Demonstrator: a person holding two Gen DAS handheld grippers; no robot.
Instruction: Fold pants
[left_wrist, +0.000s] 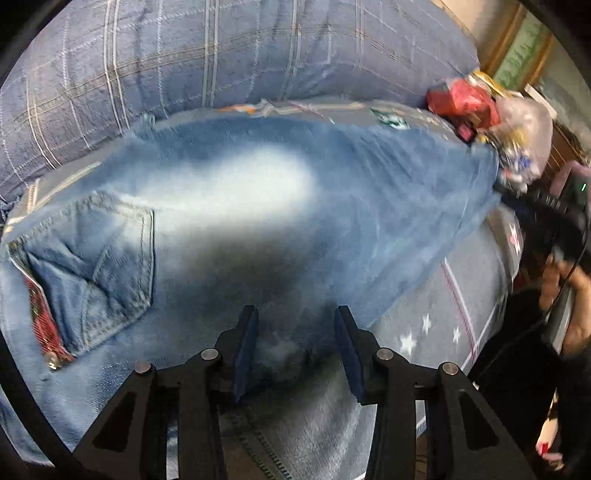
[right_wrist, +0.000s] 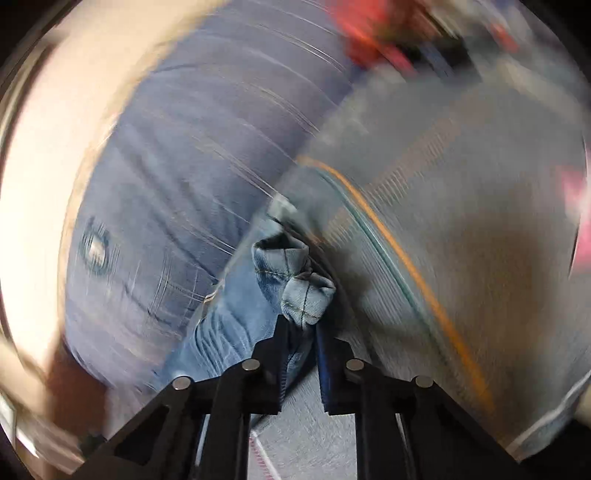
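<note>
The pants (left_wrist: 280, 206) are laid flat across the bed (left_wrist: 436, 332), with the seat and back pocket (left_wrist: 99, 266) toward the left of the left wrist view and the legs running off to the right. A plaid quilt (left_wrist: 184, 62) is banked up behind them, so the far edge of the denim is kept against it and the near edge is left free for folding.

The left tongs (left_wrist: 295, 350) are held over the denim near its lower edge, pointed steeply downward. The jaws are parted to a moderate width and nothing is pinched between them — the fabric is seen lying beneath, not gripped. This position is judged to serve as a steadying or pressing point for a fold line.

At the far right of the same view, a pile of wrapped packets (left_wrist: 491, 118) is seen at the end of the bed, just beyond the leg ends.

In the right wrist view, the right tongs (right_wrist: 301, 328) are closed narrowly on the bunched leg hems (right_wrist: 295, 280). Both cuffs are gathered in one grip — presumably so the legs can be carried over toward the waist together.
</note>
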